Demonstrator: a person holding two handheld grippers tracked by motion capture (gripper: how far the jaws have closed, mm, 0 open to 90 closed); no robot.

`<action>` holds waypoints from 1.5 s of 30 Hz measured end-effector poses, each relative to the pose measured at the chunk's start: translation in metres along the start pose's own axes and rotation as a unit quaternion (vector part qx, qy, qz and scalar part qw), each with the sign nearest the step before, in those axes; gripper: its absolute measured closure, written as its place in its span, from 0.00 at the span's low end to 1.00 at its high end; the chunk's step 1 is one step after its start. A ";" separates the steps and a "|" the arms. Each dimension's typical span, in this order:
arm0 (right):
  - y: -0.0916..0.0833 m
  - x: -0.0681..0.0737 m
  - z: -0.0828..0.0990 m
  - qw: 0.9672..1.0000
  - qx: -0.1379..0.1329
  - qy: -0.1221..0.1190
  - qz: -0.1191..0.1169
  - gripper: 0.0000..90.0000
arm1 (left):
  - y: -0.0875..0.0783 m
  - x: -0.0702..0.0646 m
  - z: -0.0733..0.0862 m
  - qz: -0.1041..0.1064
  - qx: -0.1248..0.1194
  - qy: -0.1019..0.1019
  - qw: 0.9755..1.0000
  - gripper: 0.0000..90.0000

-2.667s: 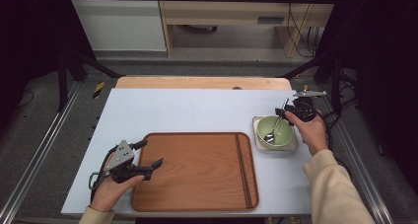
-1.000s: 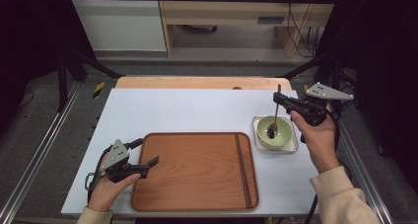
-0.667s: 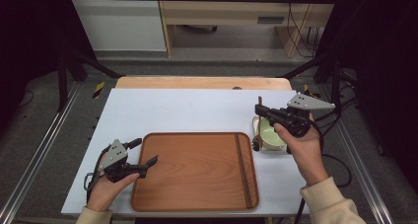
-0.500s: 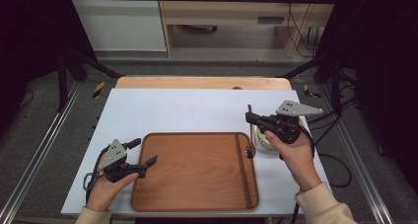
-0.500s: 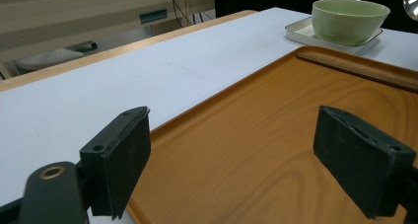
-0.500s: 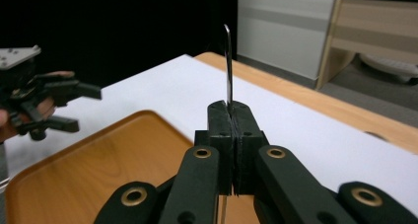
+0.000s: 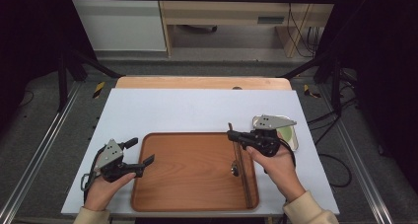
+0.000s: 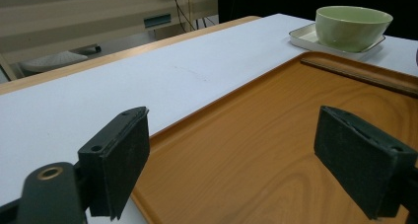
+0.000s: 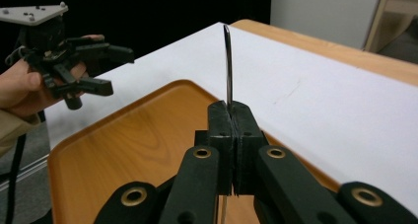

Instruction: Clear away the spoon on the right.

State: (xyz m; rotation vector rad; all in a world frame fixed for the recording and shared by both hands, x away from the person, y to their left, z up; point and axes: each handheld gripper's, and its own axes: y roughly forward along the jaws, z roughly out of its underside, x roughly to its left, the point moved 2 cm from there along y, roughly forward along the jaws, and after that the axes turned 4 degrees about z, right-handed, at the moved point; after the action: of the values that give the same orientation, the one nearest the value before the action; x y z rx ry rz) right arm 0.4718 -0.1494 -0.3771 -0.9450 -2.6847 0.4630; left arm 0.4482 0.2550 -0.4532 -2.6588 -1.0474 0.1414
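Your left gripper [image 7: 139, 153] rests at the left edge of the wooden tray [image 7: 192, 184], jaws spread, nothing between them. Your right gripper [image 7: 235, 135] hangs above the tray's right side, jaws clamped on the spoon [image 9: 227, 66].

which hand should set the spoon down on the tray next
Right. The right gripper is already shut on the spoon above the wooden tray's right side. The left gripper hovers open at the tray's left edge, holding nothing.
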 end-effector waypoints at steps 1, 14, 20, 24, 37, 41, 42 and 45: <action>0.001 0.001 0.002 1.000 0.003 0.002 -0.003 1.00 | 0.000 0.000 0.000 0.000 -0.001 0.000 1.000 0.15; 0.011 0.006 0.032 0.996 0.059 0.042 -0.044 0.99 | 0.000 0.000 0.000 0.000 0.003 0.004 1.000 0.15; 0.020 0.002 0.045 0.994 0.083 0.058 -0.046 0.97 | 0.000 -0.001 0.000 0.001 0.001 0.004 1.000 0.15; 0.027 -0.001 0.052 0.993 0.101 0.061 -0.028 0.94 | 0.000 0.000 0.000 0.002 0.006 0.005 1.000 0.15; 0.048 -0.009 0.065 0.987 0.142 0.063 0.035 0.87 | -0.001 0.000 -0.001 -0.001 0.005 0.009 1.000 0.15; 0.049 -0.011 0.067 0.985 0.150 0.062 0.055 0.85 | -0.001 0.000 -0.001 -0.001 0.003 0.008 1.000 0.15; 0.049 -0.011 0.067 0.985 0.151 0.061 0.060 0.83 | -0.001 0.000 -0.001 -0.001 0.003 0.008 1.000 0.15; 0.049 -0.011 0.068 0.984 0.157 0.059 0.067 0.80 | -0.001 0.000 -0.001 -0.001 0.003 0.008 1.000 0.15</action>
State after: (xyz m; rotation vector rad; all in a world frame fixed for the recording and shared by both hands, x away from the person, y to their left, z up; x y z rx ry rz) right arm 0.4844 -0.1352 -0.4591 -1.0258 -2.3599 0.8038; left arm 0.4480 0.2558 -0.4521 -2.6485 -1.0430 0.1223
